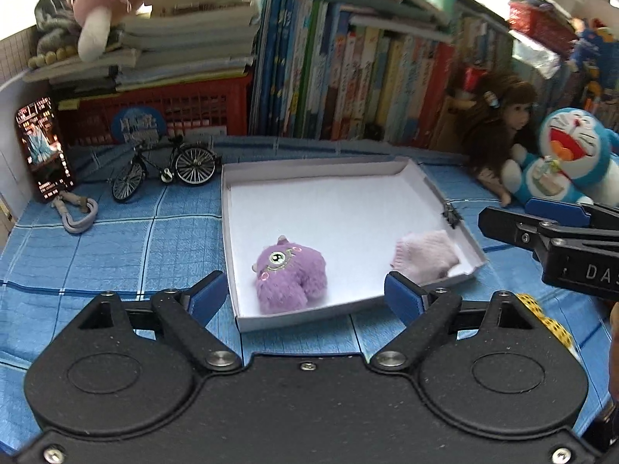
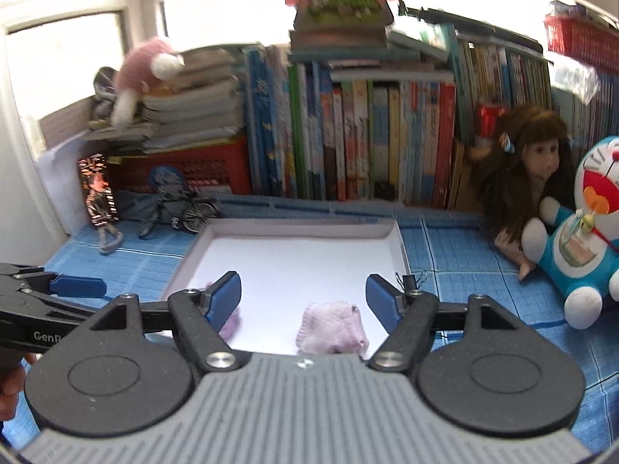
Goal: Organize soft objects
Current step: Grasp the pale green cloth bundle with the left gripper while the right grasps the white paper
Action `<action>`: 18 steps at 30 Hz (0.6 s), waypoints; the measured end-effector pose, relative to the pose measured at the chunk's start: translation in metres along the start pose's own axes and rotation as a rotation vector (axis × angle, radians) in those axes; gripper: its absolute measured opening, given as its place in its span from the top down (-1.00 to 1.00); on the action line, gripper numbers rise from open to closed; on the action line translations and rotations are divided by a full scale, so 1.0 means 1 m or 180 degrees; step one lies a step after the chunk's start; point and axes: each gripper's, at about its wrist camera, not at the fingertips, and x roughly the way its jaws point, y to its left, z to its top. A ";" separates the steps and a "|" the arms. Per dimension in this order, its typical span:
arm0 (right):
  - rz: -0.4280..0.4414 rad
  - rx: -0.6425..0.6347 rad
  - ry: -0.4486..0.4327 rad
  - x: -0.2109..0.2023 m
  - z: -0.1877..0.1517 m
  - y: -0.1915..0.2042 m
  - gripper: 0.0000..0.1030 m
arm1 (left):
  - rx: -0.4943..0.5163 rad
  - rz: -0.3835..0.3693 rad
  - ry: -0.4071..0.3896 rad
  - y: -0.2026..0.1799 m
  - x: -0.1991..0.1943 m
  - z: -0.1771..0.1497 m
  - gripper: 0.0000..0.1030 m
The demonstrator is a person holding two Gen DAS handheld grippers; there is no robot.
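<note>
— Where are the soft things?
— Both lie in the white tray: the purple plush near its front edge, the pink knit piece in the front right corner.
— And the claws?
— Left claw and right claw are both spread wide, pinching nothing, just before the tray.

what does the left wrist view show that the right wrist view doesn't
Only the left wrist view shows the fluffy purple plush toy whole, its face visible, and a yellow perforated ball at the right edge.

Only the right wrist view shows the model house with a red roof on top of the books.

Both show the shallow white cardboard box, the pale pink knitted cloth inside it, and the blue cat plush. The left tongs and the right tongs are both open and empty.
</note>
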 end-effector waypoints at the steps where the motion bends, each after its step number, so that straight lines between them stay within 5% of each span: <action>1: 0.0023 -0.0029 -0.0039 -0.006 -0.004 0.003 -0.61 | 0.0016 -0.0007 -0.0042 0.000 -0.006 -0.004 -0.72; 18: 0.0279 -0.0406 -0.0231 -0.062 -0.050 0.021 -0.66 | 0.0207 -0.0123 -0.0471 0.019 -0.074 -0.082 -0.83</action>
